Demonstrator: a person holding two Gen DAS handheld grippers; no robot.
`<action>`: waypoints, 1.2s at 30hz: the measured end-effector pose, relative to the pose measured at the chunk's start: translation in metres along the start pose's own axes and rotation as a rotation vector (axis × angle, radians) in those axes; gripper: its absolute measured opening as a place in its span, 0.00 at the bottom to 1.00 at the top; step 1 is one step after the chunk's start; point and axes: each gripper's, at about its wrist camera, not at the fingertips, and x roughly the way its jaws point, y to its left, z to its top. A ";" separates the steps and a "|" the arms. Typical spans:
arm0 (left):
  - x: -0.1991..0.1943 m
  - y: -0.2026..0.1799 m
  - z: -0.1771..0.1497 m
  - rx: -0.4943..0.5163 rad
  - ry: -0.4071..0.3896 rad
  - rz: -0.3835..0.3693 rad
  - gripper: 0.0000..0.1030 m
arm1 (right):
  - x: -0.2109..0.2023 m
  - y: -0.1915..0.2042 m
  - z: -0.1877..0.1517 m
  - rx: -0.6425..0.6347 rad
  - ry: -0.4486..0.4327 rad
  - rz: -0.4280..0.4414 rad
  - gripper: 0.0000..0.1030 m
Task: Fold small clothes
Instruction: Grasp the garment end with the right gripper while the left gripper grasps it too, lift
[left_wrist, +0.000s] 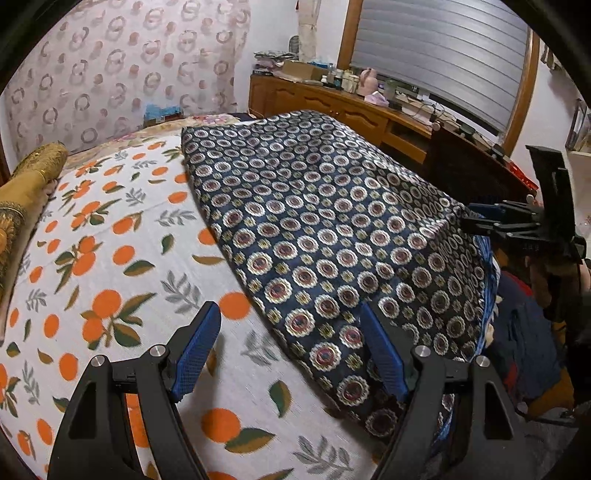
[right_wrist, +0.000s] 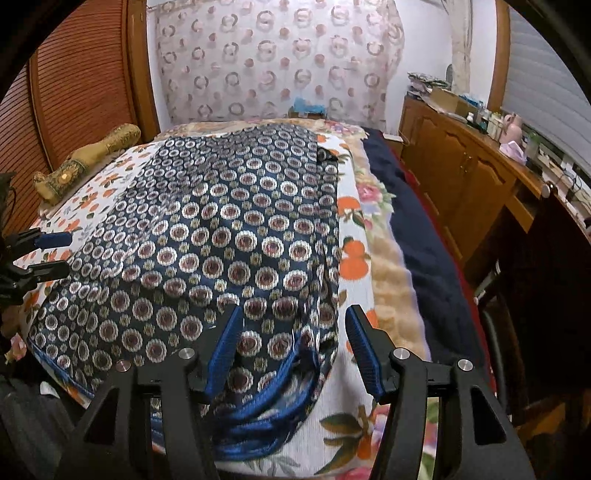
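Over the orange-print bedsheet (left_wrist: 110, 258), both hand-held grippers (left_wrist: 291, 350) (right_wrist: 291, 350) angle downward, spread, above the patterned garment (left_wrist: 314, 229).

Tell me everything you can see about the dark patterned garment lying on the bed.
The garment is dark navy, woven-looking cloth covered in rows of silver-ringed medallions with reddish centres. It lies spread mostly flat on the orange-print bedsheet, its near edge draped over the bed's side. Bright blue trim and cords bunch at its near right corner. The right gripper straddles that corner with open fingers; the left gripper hovers open at the left edge.
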 end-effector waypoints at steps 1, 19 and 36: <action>0.000 -0.001 -0.001 0.000 0.003 -0.003 0.76 | 0.001 -0.001 -0.002 0.003 0.006 0.004 0.58; -0.008 -0.012 -0.022 -0.006 0.025 -0.106 0.62 | 0.009 0.000 -0.016 0.024 0.061 -0.006 0.58; -0.024 -0.015 -0.004 -0.005 -0.022 -0.163 0.05 | -0.013 0.005 -0.016 0.022 -0.033 0.074 0.04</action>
